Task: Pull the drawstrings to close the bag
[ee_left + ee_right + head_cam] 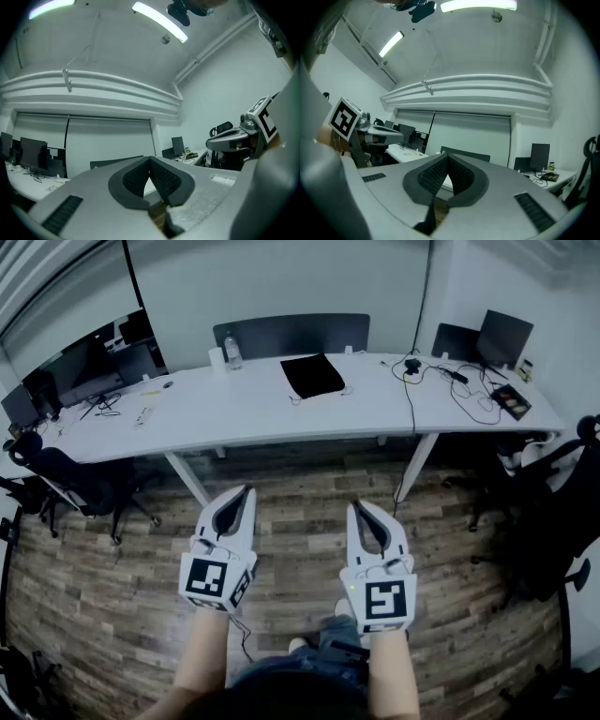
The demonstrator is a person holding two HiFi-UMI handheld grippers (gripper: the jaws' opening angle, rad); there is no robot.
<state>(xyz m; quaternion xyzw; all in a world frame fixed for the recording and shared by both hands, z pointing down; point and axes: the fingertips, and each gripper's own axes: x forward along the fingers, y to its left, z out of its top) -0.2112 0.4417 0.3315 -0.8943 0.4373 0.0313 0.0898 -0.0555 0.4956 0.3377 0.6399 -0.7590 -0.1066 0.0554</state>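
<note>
A black drawstring bag lies flat on the long white table, near its far middle, with thin cords trailing at its edges. My left gripper and right gripper hang side by side over the wooden floor, well short of the table, both pointing toward it. Each is shut with nothing between its pads. In the left gripper view the left gripper has its tips touching, and in the right gripper view the right gripper looks the same; both views face the ceiling and far wall.
On the table stand a water bottle, monitors at the left and right, and loose cables. Office chairs stand at the left and right. Table legs stand ahead of me.
</note>
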